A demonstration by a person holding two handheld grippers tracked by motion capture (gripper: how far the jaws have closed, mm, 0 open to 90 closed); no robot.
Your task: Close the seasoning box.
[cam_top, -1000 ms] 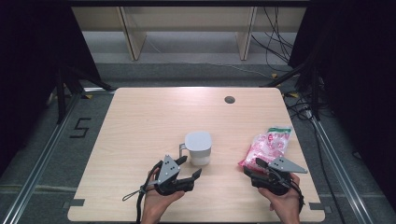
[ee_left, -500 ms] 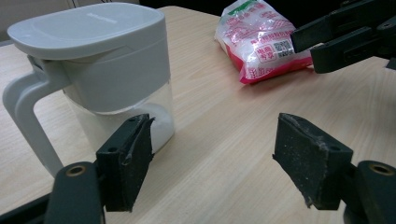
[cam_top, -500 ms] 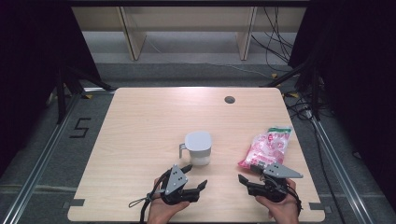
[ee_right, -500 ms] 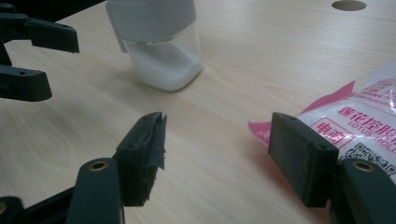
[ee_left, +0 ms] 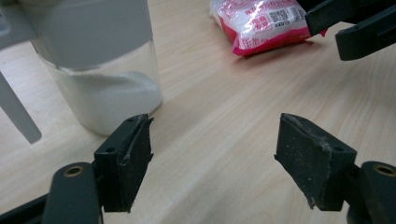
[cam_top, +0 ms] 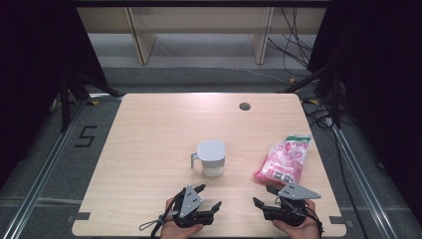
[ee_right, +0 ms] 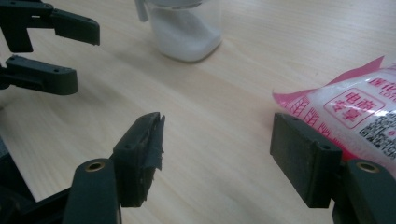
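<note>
Two sets of jaws spread wide, low over the near edge of the table [cam_top: 149, 139], both just now opening further, nothing between the pads.

Outward from the right gripper [cam_top: 262, 194]: pointed away from the person, pink bag [cam_top: 284, 160] just ahead and slightly to the right. In the right gripper view, near corner of the bag close behind the right-hand jaw, apart from it as far as can be told. Long axis of the bag running away from the person and leaning a little toward the table's right edge, so roughly along the jaws' reach rather than across it.

Outward from the left gripper [cam_top: 210, 195]: lidded jug [cam_top: 211, 158] of white powder upright straight ahead, near but untouched, handle sticking out to the left. Bag well off to that gripper's right.

Judged nearer hand for the bag: right; for the jug: left.
</note>
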